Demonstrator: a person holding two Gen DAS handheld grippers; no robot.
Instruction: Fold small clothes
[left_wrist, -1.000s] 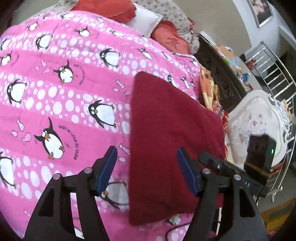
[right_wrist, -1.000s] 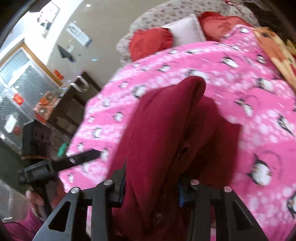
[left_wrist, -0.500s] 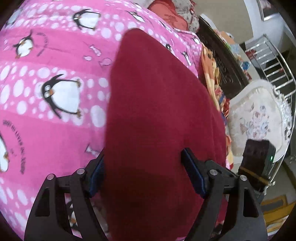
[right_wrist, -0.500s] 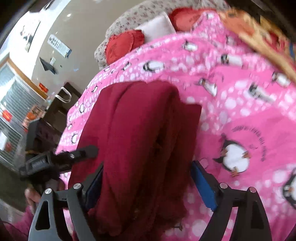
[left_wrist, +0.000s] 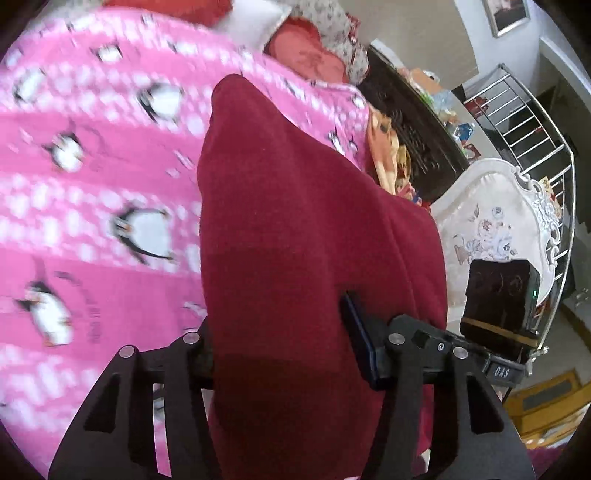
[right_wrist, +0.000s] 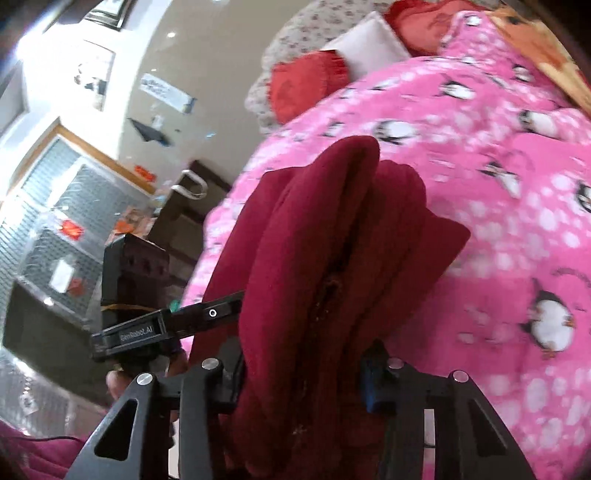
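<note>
My left claw (left_wrist: 282, 354) and right claw (right_wrist: 301, 373) each pinch the cloth's (left_wrist: 295, 221) near edge; its long axis runs straight ahead over the bed (left_wrist: 92, 155).

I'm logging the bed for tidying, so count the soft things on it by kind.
Dark red fleece garment, held by both tongs: 1
Pink penguin-print blanket: 1
Red cushions: 2
White pillow: 1
Total: 5
</note>
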